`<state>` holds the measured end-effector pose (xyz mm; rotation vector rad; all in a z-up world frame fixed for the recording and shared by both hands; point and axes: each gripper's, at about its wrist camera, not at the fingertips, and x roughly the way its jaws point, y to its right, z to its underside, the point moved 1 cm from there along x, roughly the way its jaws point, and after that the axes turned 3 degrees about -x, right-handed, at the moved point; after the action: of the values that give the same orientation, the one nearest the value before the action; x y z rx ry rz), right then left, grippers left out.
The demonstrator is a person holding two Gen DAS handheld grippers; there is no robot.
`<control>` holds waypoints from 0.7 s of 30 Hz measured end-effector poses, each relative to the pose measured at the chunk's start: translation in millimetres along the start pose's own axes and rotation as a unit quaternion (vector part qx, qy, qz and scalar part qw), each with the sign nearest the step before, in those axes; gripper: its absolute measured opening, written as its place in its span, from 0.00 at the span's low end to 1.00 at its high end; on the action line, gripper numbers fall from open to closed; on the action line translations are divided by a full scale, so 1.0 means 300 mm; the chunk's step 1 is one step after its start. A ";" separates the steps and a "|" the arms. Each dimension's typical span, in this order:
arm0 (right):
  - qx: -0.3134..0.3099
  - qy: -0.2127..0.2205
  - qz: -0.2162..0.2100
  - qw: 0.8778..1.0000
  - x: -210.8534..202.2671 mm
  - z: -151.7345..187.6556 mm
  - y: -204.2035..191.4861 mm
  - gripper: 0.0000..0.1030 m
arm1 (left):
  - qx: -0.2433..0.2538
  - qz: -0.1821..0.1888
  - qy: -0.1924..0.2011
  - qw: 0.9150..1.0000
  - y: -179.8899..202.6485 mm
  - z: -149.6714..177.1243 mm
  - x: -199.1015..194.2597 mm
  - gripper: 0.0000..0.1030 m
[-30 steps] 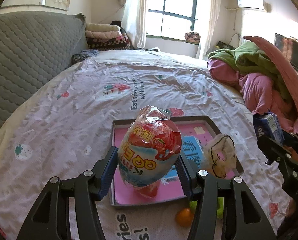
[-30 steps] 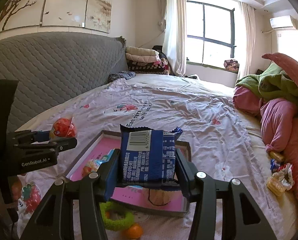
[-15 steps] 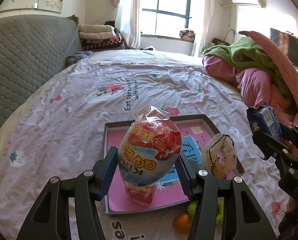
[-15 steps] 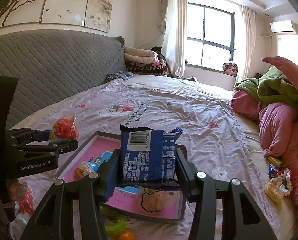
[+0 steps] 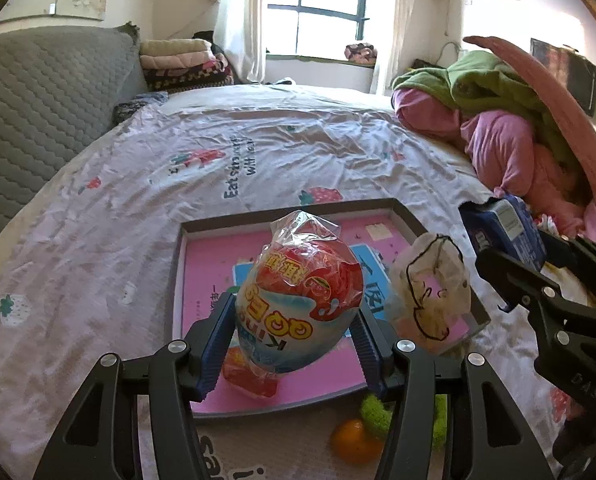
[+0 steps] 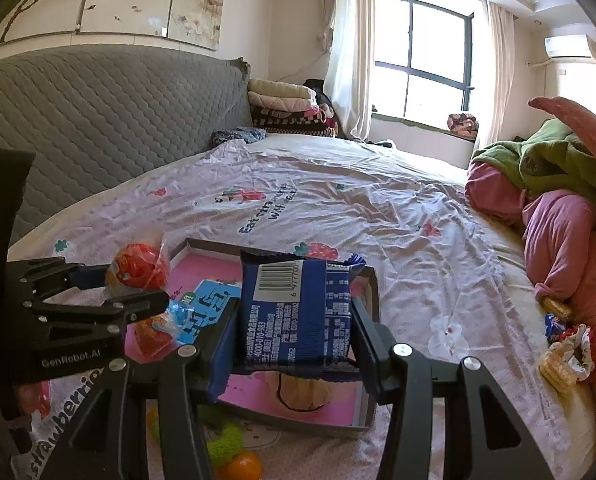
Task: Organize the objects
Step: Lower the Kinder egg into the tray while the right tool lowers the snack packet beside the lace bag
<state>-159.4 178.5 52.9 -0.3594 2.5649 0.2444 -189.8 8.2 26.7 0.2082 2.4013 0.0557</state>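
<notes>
- Tray (image 5: 186,320) on the bed looms larger: you've lowered both claws toward it.
- Left claw (image 5: 294,344) stays clamped on the egg snack bag (image 5: 298,308), now above the tray's pink floor.
- Right claw (image 6: 294,340) still grips the blue packet (image 6: 298,312) over the tray; release looks next.

Pink tray (image 5: 202,264) — strawberry-print sheet (image 5: 138,184)

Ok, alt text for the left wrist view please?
The left tool grips an egg-shaped snack bag above a pink-lined tray on a strawberry-print bedsheet. At right, the right tool holds a blue packet; a clear cartoon-face bag sits in the tray.
</notes>
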 end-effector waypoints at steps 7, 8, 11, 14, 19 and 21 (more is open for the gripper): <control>0.003 -0.012 -0.003 1.000 0.041 0.028 0.005 0.50 | 0.000 0.000 -0.014 1.000 0.008 0.014 0.037 0.56; 0.003 -0.013 -0.003 1.000 0.046 0.029 0.009 0.50 | 0.000 0.000 -0.014 1.000 0.008 0.017 0.039 0.56; 0.005 -0.016 -0.002 1.000 0.054 0.034 0.011 0.50 | 0.001 0.002 -0.020 1.000 0.012 0.021 0.053 0.56; 0.007 -0.019 -0.002 1.000 0.059 0.041 0.017 0.50 | 0.003 0.004 -0.026 1.000 0.017 0.029 0.069 0.56; 0.011 -0.028 -0.004 1.000 0.076 0.051 0.021 0.50 | 0.004 0.011 -0.036 0.999 0.024 0.038 0.093 0.56; 0.012 -0.031 -0.005 0.999 0.083 0.055 0.023 0.50 | 0.007 0.014 -0.040 0.999 0.029 0.043 0.104 0.56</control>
<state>-173.9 183.9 26.5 -0.3500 2.5022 0.2172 -202.8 21.8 -2.6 0.2465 2.3205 0.0440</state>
